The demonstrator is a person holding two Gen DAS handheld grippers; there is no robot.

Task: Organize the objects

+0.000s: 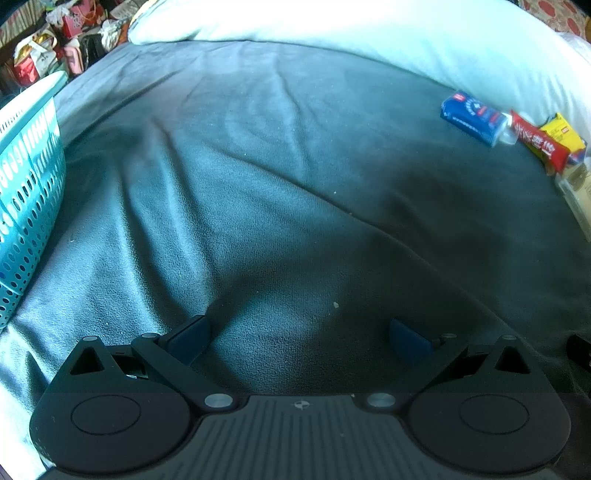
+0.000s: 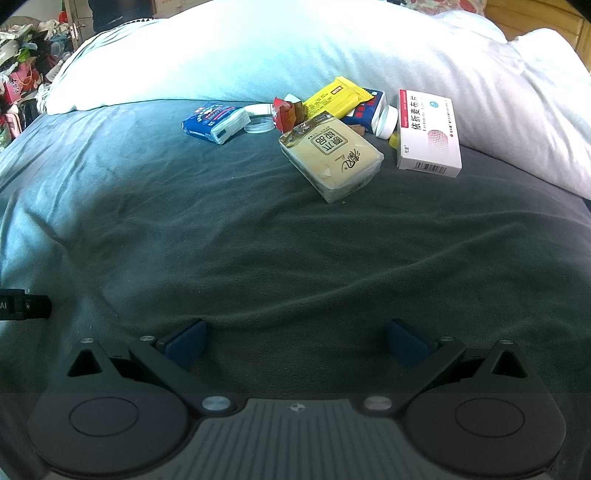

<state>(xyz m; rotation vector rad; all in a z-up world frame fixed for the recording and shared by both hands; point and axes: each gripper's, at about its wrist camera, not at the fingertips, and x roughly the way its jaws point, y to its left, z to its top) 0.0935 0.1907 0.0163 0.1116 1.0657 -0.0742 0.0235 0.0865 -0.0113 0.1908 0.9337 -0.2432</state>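
Left wrist view
Basket: a teal perforated basket stands on the bed at the far left edge; its inside is not visible.
Bed: a grey-blue wrinkled blanket covers it, with a white pillow along the far side.
Objects: a blue tissue pack lies far right near the pillow; just beside it a red wrapper with white characters too blurred to read, and a yellow packet.
Left claw: spread wide, blue pads apart, holding nothing, above bare blanket and well apart from basket and objects.

Right wrist view
Objects: a cluster lies on the blanket by the pillow, ahead of the claw.
Blue pack: the blue tissue pack lies leftmost, next to a clear round lid.
Beige pack: a beige tissue pack, printed with Chinese characters, lies tilted in the middle.
Yellow packet: a yellow packet rests behind it, over a blue-and-white carton.
Box: a white medicine box with a red stripe, black Chinese lettering and a barcode lies rightmost, touching the pillow.
Bottle: a white bottle lies between carton and box.
Right claw: wide open, empty, over bare blanket, well short of the cluster.
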